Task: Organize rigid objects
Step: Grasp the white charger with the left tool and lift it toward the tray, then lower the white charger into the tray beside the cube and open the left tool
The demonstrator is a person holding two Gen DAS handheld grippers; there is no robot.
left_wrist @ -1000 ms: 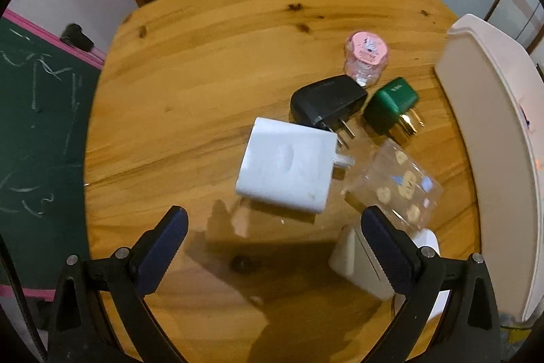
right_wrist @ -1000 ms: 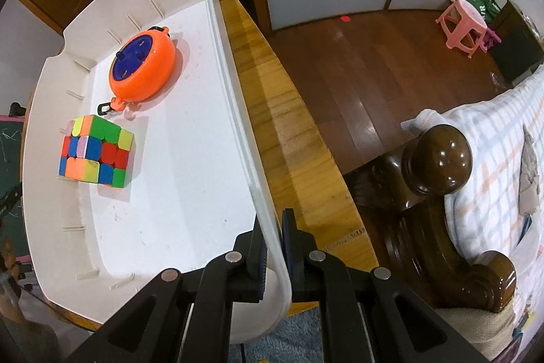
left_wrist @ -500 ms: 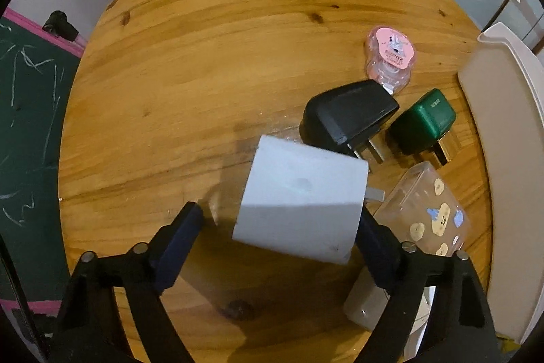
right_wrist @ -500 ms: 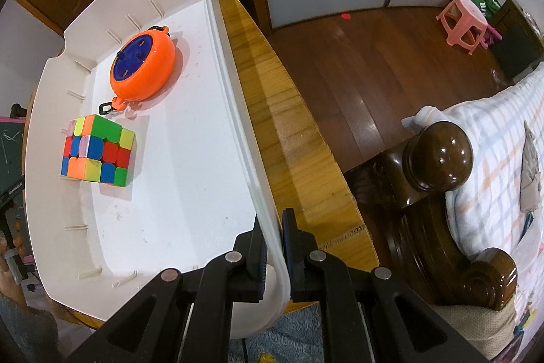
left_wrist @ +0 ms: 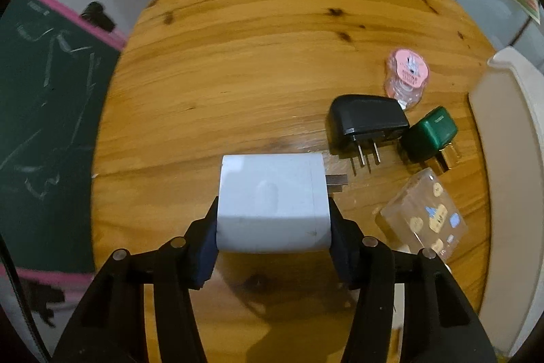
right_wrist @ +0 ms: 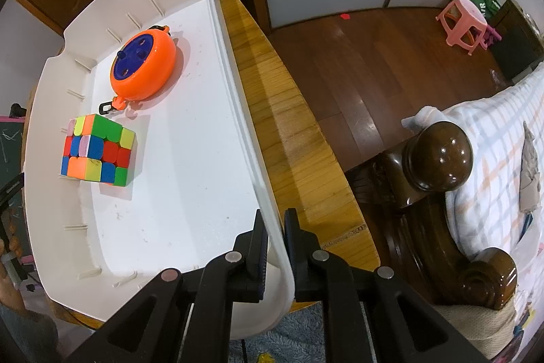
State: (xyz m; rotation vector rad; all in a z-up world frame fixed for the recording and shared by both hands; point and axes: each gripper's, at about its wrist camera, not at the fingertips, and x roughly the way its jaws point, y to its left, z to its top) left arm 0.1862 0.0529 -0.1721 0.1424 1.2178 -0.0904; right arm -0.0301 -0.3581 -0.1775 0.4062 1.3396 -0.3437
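Observation:
My left gripper (left_wrist: 273, 227) points down at the wooden table (left_wrist: 238, 56), and its jaws are closing, with the pads pressed on both sides of a white charger (left_wrist: 272, 193) whose prongs stick out to the right. To its right lie a black charger (left_wrist: 365, 118), a green charger (left_wrist: 430, 133), a pink-capped clear container (left_wrist: 406, 73) and a clear sticker box (left_wrist: 425, 216). My right gripper (right_wrist: 275, 227) is shut on the right wall of the white tray (right_wrist: 231, 91). Inside the tray sit a colourful puzzle cube (right_wrist: 97, 152) and an orange reel (right_wrist: 142, 67).
The white tray (left_wrist: 503, 159) stands along the table's right edge in the left wrist view. A dark bedpost (right_wrist: 438, 155) and a checked blanket are close on the tray's right. A pink stool (right_wrist: 462, 19) stands on the floor beyond. A chalkboard (left_wrist: 40, 91) lies left of the table.
The left gripper's jaws have closed in from wide open onto the white charger, which now sits straight between the pads. The right gripper and the tray have not moved.

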